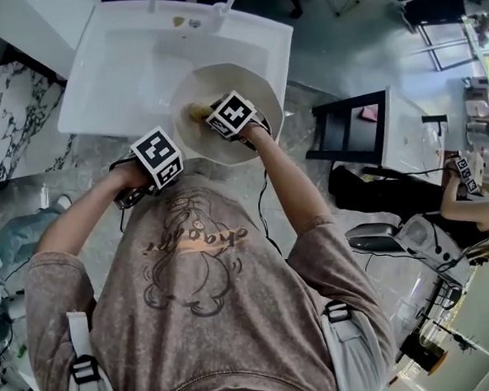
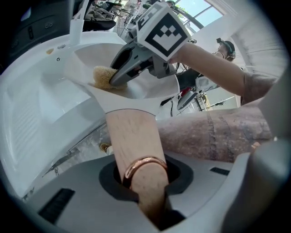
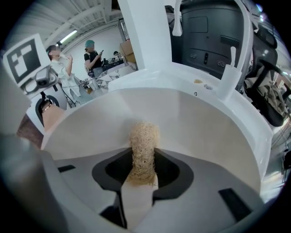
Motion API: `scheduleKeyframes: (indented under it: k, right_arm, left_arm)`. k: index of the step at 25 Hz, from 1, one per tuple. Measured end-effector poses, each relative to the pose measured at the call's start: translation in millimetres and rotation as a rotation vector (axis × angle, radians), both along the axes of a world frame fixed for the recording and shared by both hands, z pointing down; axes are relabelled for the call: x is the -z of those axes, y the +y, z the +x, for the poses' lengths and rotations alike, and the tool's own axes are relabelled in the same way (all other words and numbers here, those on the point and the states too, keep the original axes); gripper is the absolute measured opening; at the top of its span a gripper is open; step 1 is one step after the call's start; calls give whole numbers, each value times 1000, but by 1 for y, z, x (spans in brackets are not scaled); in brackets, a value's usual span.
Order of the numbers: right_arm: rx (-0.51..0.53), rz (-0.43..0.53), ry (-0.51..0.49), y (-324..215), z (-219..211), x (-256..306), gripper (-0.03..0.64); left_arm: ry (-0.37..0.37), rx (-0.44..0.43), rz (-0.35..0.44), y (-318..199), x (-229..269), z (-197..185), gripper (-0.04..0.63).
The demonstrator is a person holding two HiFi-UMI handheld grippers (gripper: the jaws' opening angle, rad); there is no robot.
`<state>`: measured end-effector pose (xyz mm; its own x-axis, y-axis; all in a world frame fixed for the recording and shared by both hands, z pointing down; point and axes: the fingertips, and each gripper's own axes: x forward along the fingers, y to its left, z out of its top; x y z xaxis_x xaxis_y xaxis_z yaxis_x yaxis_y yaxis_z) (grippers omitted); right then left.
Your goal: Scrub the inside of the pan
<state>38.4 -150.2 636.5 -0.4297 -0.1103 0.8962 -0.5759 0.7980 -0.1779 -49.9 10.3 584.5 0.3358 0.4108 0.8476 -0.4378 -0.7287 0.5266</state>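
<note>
Wooden pan handle (image 2: 134, 141) gripped, left gripper view; scrubber (image 3: 143, 145) pinched, right gripper view

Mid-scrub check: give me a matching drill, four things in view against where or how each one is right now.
Things:
1. left gripper
2. right gripper
3. pan
4. sink

States:
a. jaws shut on the loofah scrubber
b. white basin beneath the pan
c. jaws shut on the wooden handle
d. has the loofah scrubber pressed inside it

Pairs: 1-c, 2-a, 3-d, 4-b
</note>
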Motion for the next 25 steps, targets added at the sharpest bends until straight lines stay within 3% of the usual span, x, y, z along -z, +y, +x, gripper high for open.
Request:
scheduleKeyframes:
  k: [9, 16, 25]
  right_arm:
    - [-24, 12, -26, 4, 4, 15, 155]
    - [-66, 104, -84, -20, 5, 55, 155]
    - [-212, 165, -197, -30, 39, 98, 155]
  left_arm:
    - [30, 65, 18, -4, -2, 3, 90]
    - [53, 135, 5, -7, -1, 5, 90]
    - [18, 269, 48, -37, -6, -27, 91]
